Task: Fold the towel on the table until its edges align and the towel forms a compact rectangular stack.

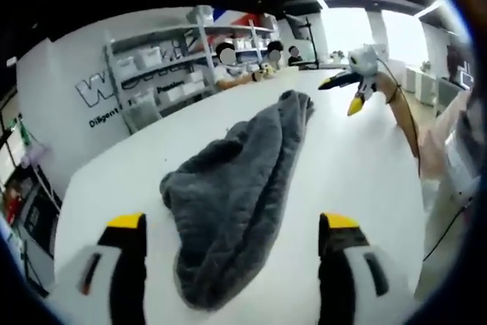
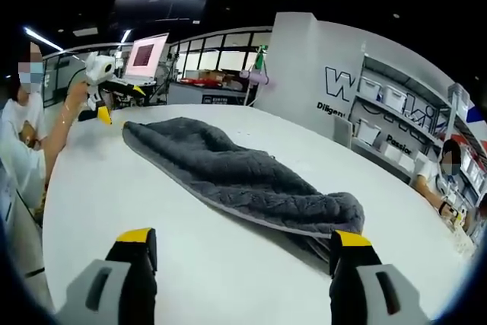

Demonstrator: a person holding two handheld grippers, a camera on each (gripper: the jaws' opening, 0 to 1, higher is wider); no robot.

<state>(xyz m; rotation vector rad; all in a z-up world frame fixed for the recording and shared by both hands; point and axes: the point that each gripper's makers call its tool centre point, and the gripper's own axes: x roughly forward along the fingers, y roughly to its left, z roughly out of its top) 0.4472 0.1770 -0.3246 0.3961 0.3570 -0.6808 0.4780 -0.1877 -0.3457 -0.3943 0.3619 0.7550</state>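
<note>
A dark grey fluffy towel (image 1: 243, 180) lies bunched into a long ridge on the white table (image 1: 358, 180). In the left gripper view my left gripper (image 1: 232, 223) is open, its yellow-tipped jaws standing either side of the towel's near end, just above it. At the towel's far end hovers my right gripper (image 1: 340, 94), held by an arm. In the right gripper view the towel (image 2: 228, 169) runs from far left to near right. My right gripper (image 2: 243, 237) is open, and the towel's near end sits by its right jaw. My left gripper (image 2: 118, 103) hangs beyond the far end, jaws apart.
Shelves with white bins (image 1: 163, 66) stand along a lettered wall. People sit at the table's far end (image 1: 251, 66). A person in a mask (image 2: 27, 112) stands at the table's left edge. A pink-lit monitor (image 2: 148, 55) is behind the table.
</note>
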